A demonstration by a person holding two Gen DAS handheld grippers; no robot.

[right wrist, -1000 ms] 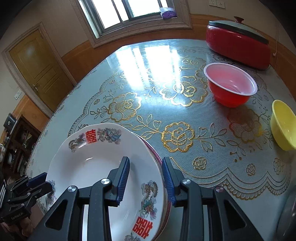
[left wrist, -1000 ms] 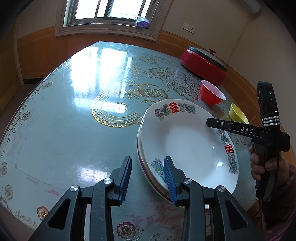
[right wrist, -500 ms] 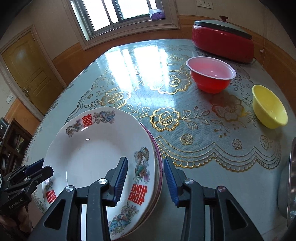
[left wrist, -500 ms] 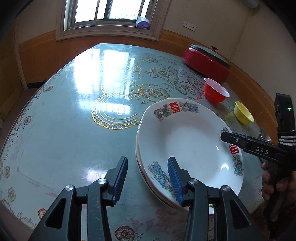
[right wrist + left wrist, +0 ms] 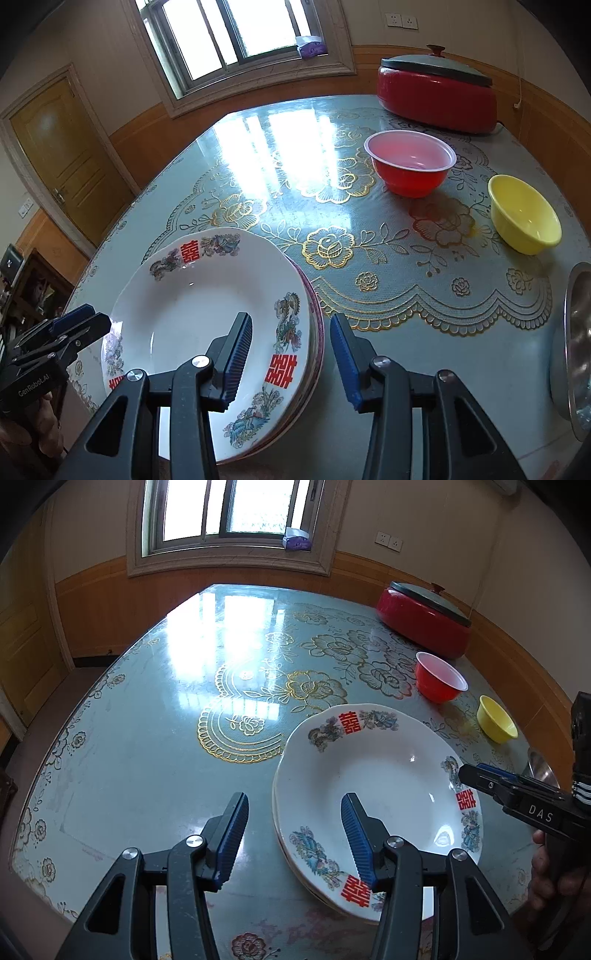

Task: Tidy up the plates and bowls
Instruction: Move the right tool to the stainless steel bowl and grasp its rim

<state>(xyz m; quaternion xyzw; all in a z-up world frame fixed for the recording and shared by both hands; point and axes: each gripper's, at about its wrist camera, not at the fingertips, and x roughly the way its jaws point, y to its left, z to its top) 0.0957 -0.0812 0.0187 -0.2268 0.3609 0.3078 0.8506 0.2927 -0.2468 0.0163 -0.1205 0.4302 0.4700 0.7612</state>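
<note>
A stack of white plates (image 5: 373, 786) with red characters and flower prints lies on the table's near side; it also shows in the right wrist view (image 5: 207, 317). My left gripper (image 5: 291, 836) is open and empty, its jaws standing either side of the stack's left rim, above it. My right gripper (image 5: 291, 360) is open and empty, its jaws standing either side of the stack's right rim. A red bowl (image 5: 410, 162) and a yellow bowl (image 5: 522, 214) stand apart, further back on the right.
A red lidded pot (image 5: 436, 90) stands at the table's far right. A steel bowl (image 5: 574, 343) sits at the right edge. The table (image 5: 155, 716) has a glossy blue floral cloth. A door (image 5: 66, 155) is at the left.
Both grippers have pulled back and up from the plate stack and their jaws have opened wider. The plates have not moved.
</note>
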